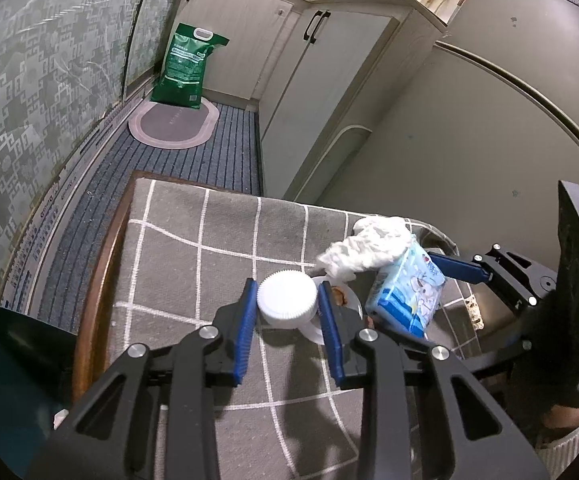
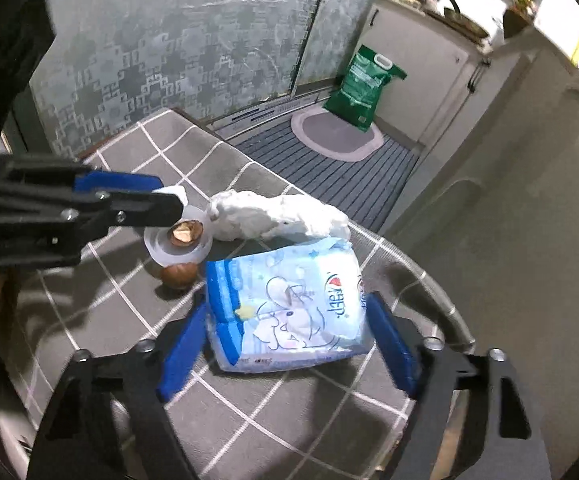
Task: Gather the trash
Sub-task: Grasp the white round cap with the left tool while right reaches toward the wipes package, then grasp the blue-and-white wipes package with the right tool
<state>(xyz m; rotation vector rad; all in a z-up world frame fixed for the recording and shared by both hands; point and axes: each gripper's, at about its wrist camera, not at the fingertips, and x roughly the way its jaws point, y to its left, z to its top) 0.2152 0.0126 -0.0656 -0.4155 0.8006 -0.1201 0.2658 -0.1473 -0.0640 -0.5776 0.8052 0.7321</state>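
Now the left gripper [image 1: 287, 304] has its blue pads clamped on a white ribbed cap [image 1: 287, 294], holding it just above a small white dish [image 2: 177, 246] on the grey checked tablecloth [image 1: 193, 232]. Over on the right, the right gripper [image 2: 285, 344] straddles a pale blue tissue pack [image 2: 289, 308] lying on the cloth, pads wide on either side and not clearly pressing it. Just beyond the pack lies a crumpled white tissue [image 2: 277, 220], with a brown nutshell [image 2: 185, 232] in the dish and another [image 2: 179, 274] beside it.

White jar [image 1: 287, 294] body hidden beneath its cap; counter clutter [image 2: 461, 20] blurred, perhaps a pan.
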